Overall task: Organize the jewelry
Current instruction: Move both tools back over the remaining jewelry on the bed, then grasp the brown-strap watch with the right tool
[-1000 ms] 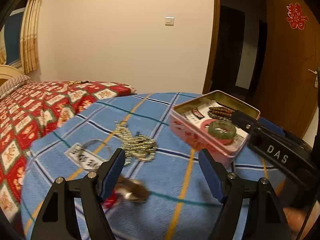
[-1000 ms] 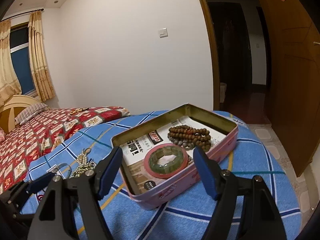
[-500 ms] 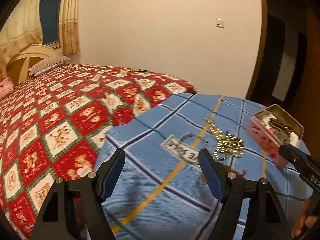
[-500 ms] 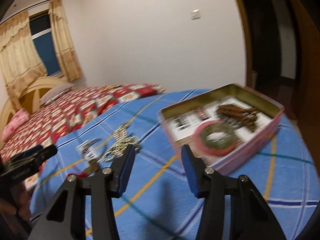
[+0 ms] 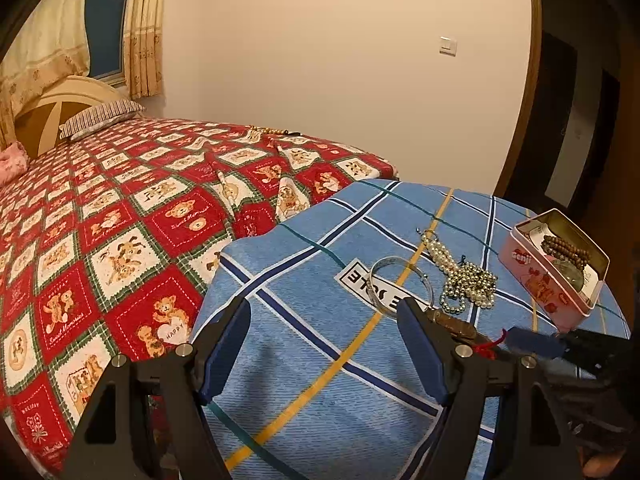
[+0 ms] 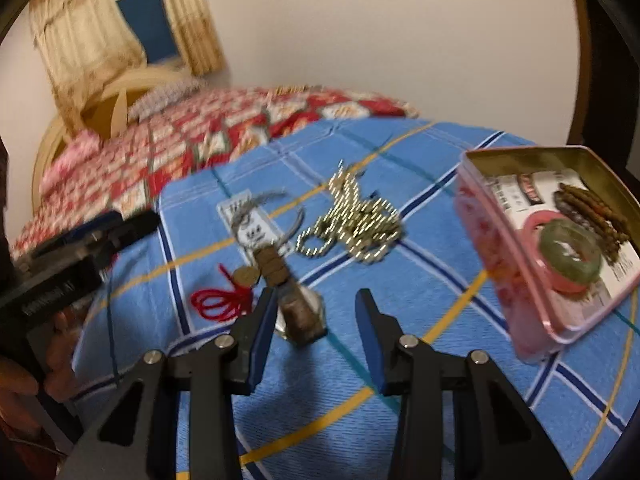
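A pink tin (image 6: 500,248) stands open on the blue plaid cloth (image 6: 420,280) and holds a green bangle (image 6: 570,254) and brown wooden beads (image 6: 592,212). On the cloth lie a pearl necklace (image 6: 352,220), a thin silver bangle (image 5: 400,284), a brown watch (image 6: 288,292) and a red cord with a coin (image 6: 224,298). My right gripper (image 6: 316,316) is open and empty, just before the watch. My left gripper (image 5: 324,332) is open and empty at the cloth's left part. The tin also shows in the left wrist view (image 5: 548,280).
A bed with a red patterned quilt (image 5: 120,220) lies left of the cloth. A wall with a light switch (image 5: 448,45) is behind, and a dark doorway (image 5: 576,128) is at the right. The cloth's surface drops off at its rounded edges.
My right gripper has swung left from the tin toward the watch and narrowed a little. My left gripper has pulled back and left, away from the jewelry.
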Demonstrator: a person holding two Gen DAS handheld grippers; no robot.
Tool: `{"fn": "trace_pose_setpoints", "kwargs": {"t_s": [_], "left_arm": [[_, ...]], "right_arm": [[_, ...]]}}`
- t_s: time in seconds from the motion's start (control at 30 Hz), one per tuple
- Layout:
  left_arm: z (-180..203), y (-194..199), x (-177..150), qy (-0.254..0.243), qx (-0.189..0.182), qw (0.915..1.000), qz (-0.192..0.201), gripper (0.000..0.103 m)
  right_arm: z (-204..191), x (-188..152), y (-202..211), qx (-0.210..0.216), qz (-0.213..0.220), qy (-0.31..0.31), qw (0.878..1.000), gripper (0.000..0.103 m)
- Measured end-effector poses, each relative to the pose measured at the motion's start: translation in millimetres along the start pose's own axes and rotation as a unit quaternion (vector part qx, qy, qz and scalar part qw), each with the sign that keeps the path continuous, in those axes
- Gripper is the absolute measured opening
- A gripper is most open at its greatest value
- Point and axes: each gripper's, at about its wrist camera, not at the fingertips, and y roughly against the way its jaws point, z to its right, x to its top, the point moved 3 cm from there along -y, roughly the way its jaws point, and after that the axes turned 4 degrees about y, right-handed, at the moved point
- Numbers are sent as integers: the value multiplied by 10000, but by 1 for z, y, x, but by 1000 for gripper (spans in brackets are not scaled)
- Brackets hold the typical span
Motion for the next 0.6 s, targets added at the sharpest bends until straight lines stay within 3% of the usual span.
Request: {"fn": "trace_pose_setpoints", "kwargs": {"t_s": [0.23, 0.47, 0.53, 0.57, 0.6], "left_arm": [[2, -2, -1, -39, 2, 10000, -56, 76], [4, 0, -2, -113, 30, 9999, 3, 76], [5, 1, -2, -129, 4, 9999, 11, 76], [5, 1, -2, -133, -9, 9999, 7, 76], [5, 2, -2, -134, -25, 9999, -2, 76]], "right_arm": [[-14, -5, -11, -34, -353, 377, 9987, 45], [-27, -4, -16, -298, -457, 855, 9948, 56], [-26, -4, -16, -301, -455, 868, 9947, 54], [-25, -4, -15, -346, -442, 853, 9948, 41], [-23, -4, -14, -384, -426, 842, 9948, 39]]}}
